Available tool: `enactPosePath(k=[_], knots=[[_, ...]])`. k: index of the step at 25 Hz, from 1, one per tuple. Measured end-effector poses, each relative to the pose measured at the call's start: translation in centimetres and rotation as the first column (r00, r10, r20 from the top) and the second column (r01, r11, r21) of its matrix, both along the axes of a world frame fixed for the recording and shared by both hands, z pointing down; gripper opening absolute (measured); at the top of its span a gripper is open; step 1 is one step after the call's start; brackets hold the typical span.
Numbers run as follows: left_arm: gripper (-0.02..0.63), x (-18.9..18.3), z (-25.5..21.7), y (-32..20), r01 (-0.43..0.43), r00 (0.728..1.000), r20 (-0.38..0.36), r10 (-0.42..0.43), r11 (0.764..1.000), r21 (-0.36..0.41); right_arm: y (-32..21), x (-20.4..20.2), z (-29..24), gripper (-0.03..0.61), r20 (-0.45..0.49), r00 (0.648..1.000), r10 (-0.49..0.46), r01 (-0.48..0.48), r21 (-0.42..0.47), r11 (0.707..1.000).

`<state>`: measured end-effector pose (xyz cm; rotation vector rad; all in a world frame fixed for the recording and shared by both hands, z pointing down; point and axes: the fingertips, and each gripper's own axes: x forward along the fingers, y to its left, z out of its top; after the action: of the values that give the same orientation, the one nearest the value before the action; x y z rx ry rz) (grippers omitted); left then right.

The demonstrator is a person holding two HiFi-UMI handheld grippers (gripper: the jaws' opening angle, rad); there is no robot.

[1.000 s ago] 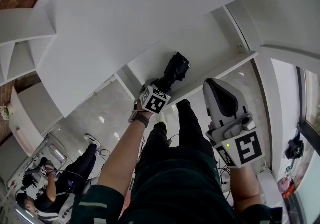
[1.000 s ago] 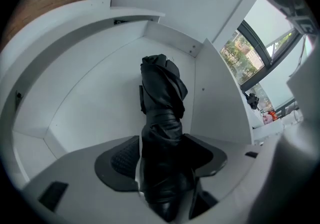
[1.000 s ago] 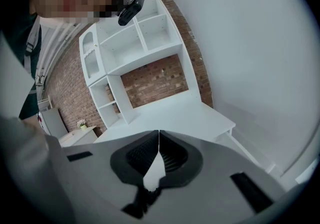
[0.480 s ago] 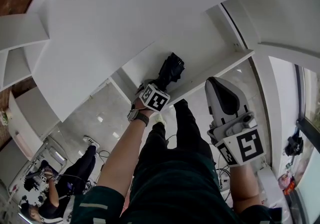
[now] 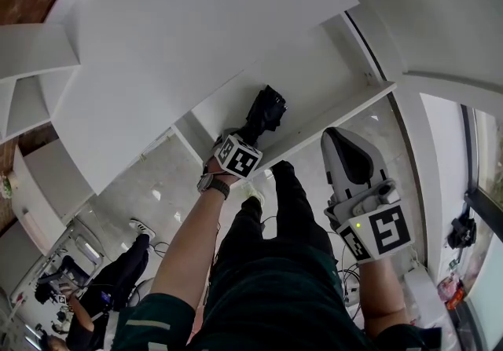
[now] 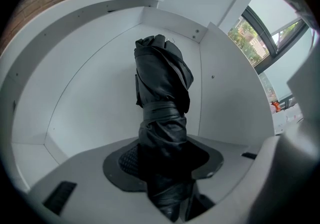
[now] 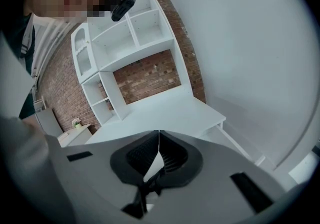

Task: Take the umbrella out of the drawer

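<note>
A folded black umbrella lies in the open white drawer under the desk top. My left gripper points steeply down into the drawer, and its jaws are closing on the umbrella's near end. In the left gripper view the umbrella fills the gap between the pads of the left gripper, touching both, and stretches toward the drawer's back wall. My right gripper hovers outside the drawer's front at the right. In its own view the right gripper has its tips together with nothing between them.
The white desk top overhangs the drawer. White shelving stands against a brick wall. A person crouches on the shiny floor at the lower left. A window runs along the right.
My left gripper stays at the umbrella's near end in the drawer. The right gripper has barely shifted. The person at the lower left has moved along the floor.
</note>
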<state>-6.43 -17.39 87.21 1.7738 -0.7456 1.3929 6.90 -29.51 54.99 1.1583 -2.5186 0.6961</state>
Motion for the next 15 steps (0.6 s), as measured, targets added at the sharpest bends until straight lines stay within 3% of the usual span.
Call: enactPosePath(k=[5, 15], knots=[[0.195, 0.1, -1.1, -0.7, -0.016, 1.0, -0.016, 0.017, 0.999, 0.044, 0.7, 0.1, 0.2, 0.005, 0.004, 1.0, 0.013, -0.013, -0.002, 1.0], [0.195, 0.8, -8.1, -4.3, 0.007, 0.994, -0.104, 0.016, 0.976, 0.219, 1.9, -0.3, -1.9, 0.005, 0.028, 0.999, 0.036, -0.037, 0.047, 0.998]])
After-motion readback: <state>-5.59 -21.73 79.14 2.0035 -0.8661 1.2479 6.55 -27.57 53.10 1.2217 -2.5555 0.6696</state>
